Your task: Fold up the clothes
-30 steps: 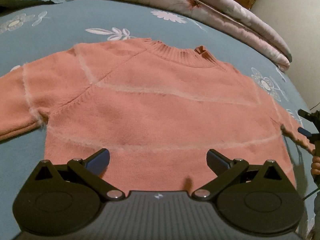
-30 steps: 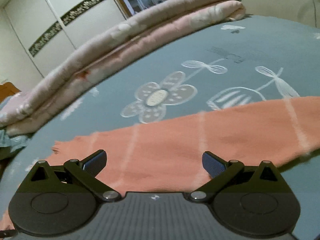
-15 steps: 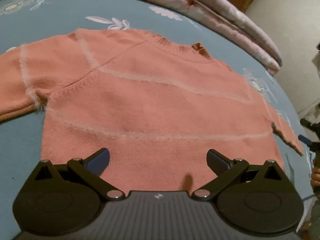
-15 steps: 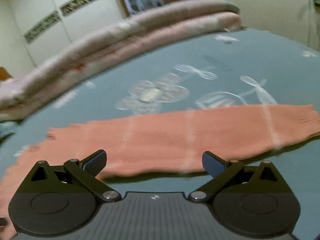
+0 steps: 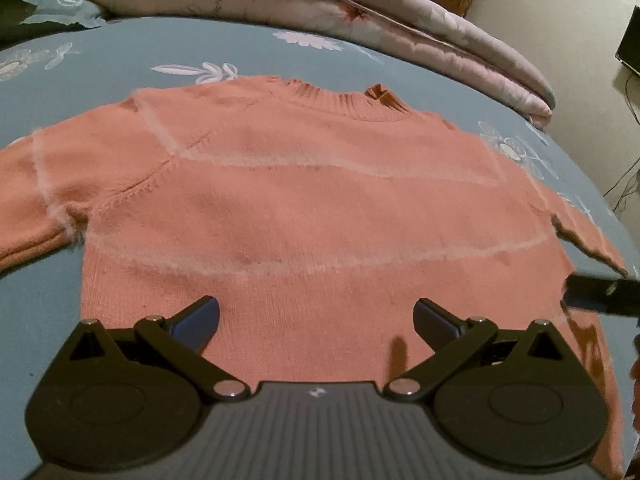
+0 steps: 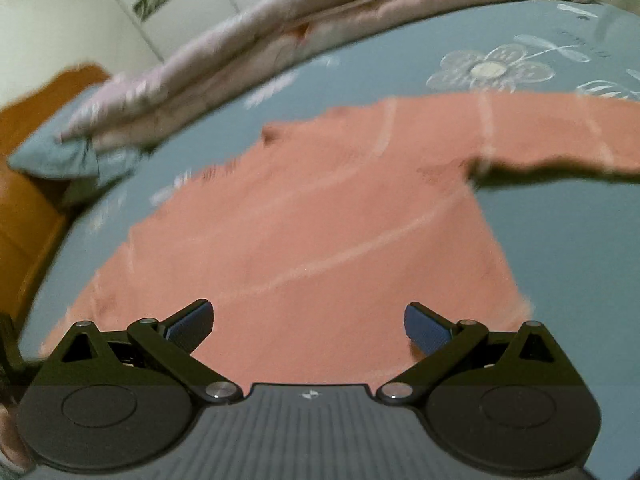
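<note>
A salmon-pink knit sweater [image 5: 304, 200] with pale stripes lies flat on the blue flowered bedsheet [image 5: 120, 48], collar away from me, both sleeves spread out. My left gripper [image 5: 316, 320] hovers open over the sweater's hem, nothing between its fingers. In the right wrist view the same sweater [image 6: 312, 224] fills the middle, its right sleeve [image 6: 560, 132] stretching off to the right. My right gripper [image 6: 308, 324] is open above the lower hem and holds nothing. A dark part of the right gripper [image 5: 600, 292] pokes in at the right edge of the left wrist view.
A folded pink quilt [image 5: 360, 12] lies along the far side of the bed. A blue pillow [image 6: 60, 152] and an orange wooden headboard [image 6: 28, 184] are at the left in the right wrist view. A beige wall [image 5: 560, 8] rises beyond the bed's right edge.
The right gripper swung left from over the right sleeve to over the sweater's body and hem. The left gripper shifted slightly and stays over the hem. Both remain open.
</note>
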